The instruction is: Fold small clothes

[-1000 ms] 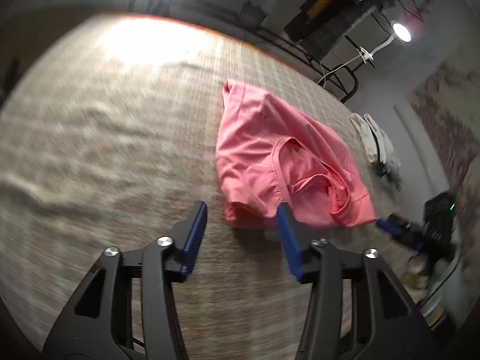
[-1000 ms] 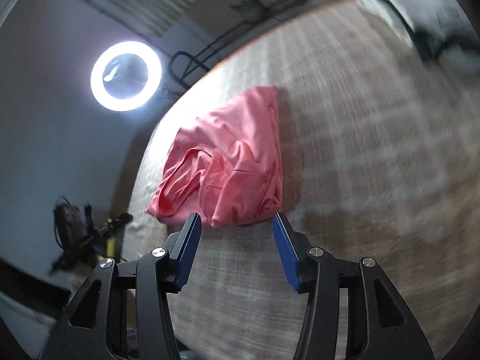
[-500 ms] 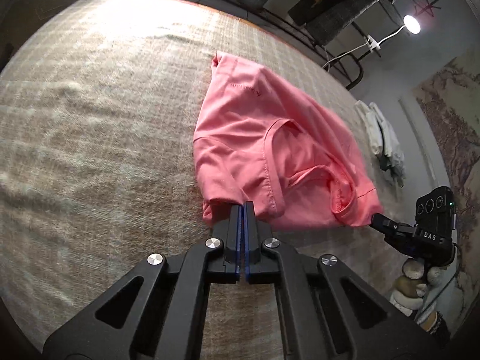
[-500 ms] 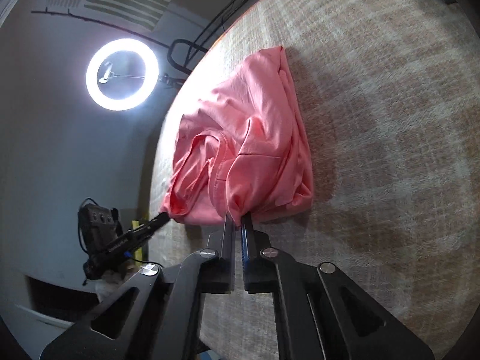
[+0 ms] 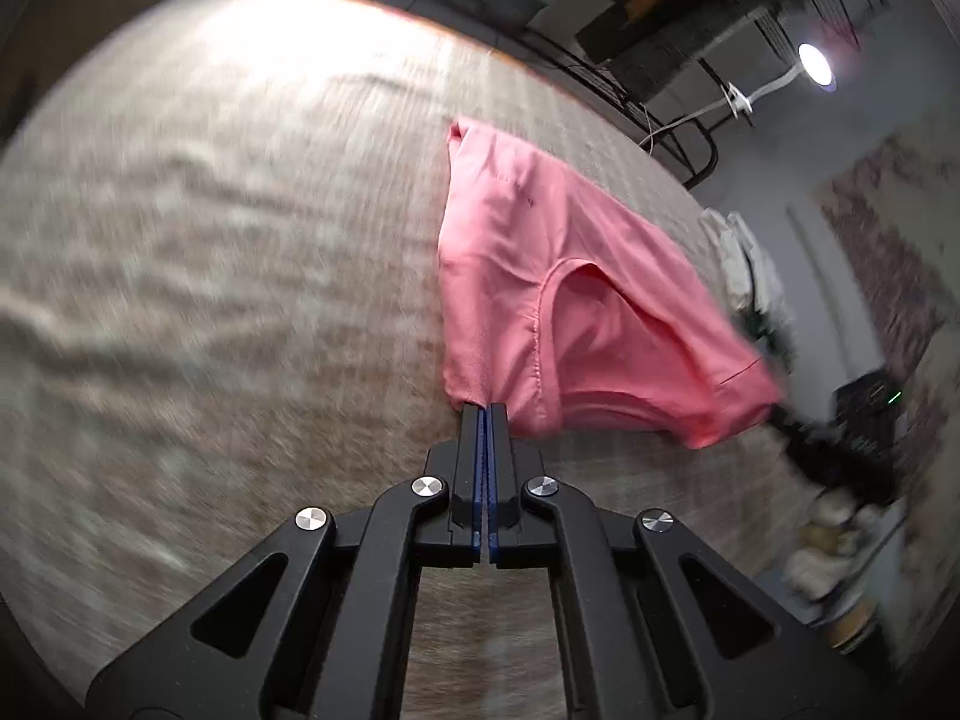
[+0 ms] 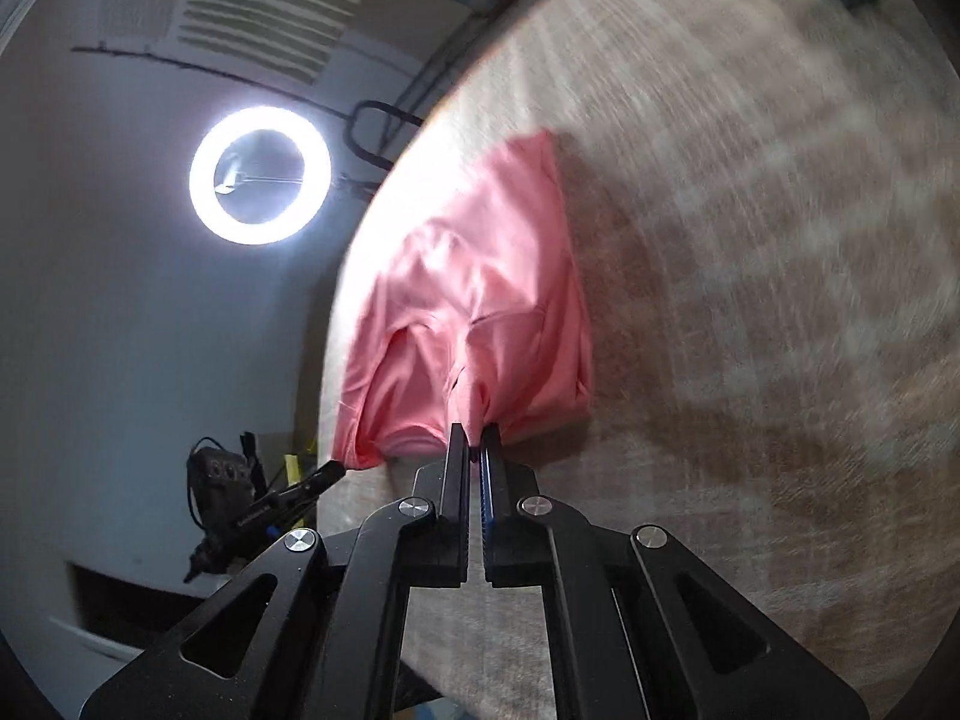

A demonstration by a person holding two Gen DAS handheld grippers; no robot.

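**Both grippers clamped on the pink top**

We have our left gripper [image 5: 485, 411] closed tight, its blue pads pinching the near hem of the pink tank top [image 5: 558, 300], right at the garment's near left corner. Our right gripper [image 6: 474, 435] is closed too, with a bunched fold of the same pink fabric [image 6: 480, 312] caught between its tips. The top lies on the woven beige cloth covering the worktop [image 5: 210, 300], toward the worktop's right side in the left wrist view, its armhole seam curving just beyond the left pads. In the right wrist view it sits close to the worktop's left edge, with a ring light [image 6: 260, 175] glowing beyond that edge. More pale clothes [image 5: 747, 258] sit near the far right edge.
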